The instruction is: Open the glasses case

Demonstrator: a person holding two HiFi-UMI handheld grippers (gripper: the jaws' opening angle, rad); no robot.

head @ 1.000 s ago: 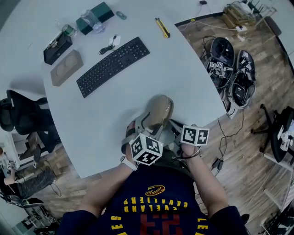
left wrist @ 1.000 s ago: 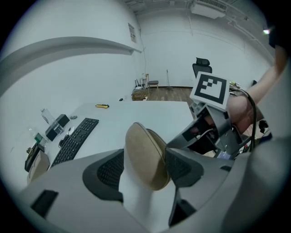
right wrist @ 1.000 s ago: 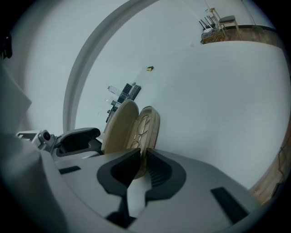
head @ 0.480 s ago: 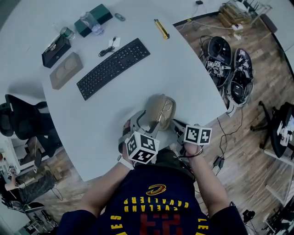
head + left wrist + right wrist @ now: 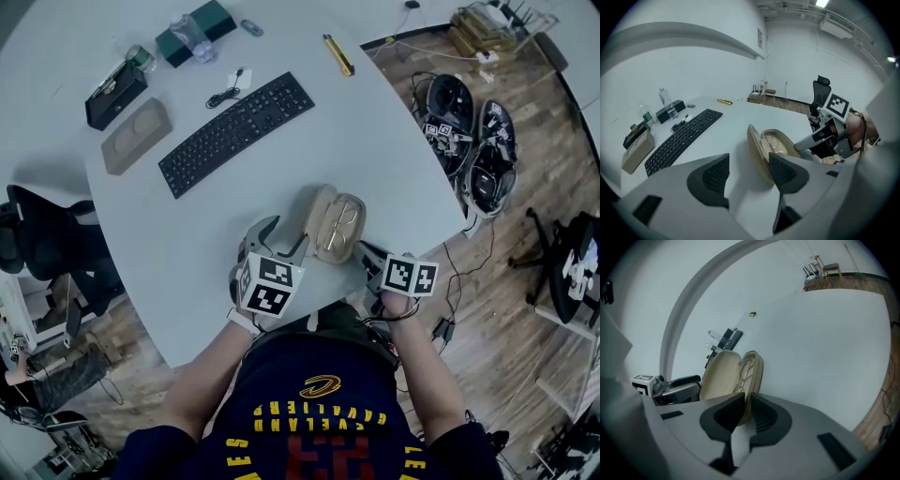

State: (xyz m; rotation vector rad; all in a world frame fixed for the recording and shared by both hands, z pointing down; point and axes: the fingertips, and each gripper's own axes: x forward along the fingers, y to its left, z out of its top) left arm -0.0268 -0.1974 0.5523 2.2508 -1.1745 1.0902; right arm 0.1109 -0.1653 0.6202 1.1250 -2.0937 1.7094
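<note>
The tan glasses case (image 5: pixel 333 223) lies open near the table's front edge, its lid folded out to the left and wire-framed glasses (image 5: pixel 338 228) in its base. In the left gripper view the lid of the case (image 5: pixel 776 145) stands just past my right finger. My left gripper (image 5: pixel 281 234) is open beside the lid, with nothing between its jaws (image 5: pixel 747 176). My right gripper (image 5: pixel 367 253) sits at the case's near right end. In the right gripper view its jaws (image 5: pixel 747 411) are nearly together on the near rim of the case (image 5: pixel 736 371).
A black keyboard (image 5: pixel 236 131) lies mid-table. Further back are a brown box (image 5: pixel 136 136), a black case (image 5: pixel 117 97), a water bottle (image 5: pixel 187 36) and a yellow utility knife (image 5: pixel 336 54). A black chair (image 5: pixel 42 244) stands left; cables and gear (image 5: pixel 469 131) litter the floor right.
The case's lid has swung open to the left, showing the glasses. My left gripper has let go of the lid, opened and drawn back left. The right gripper has stayed put.
</note>
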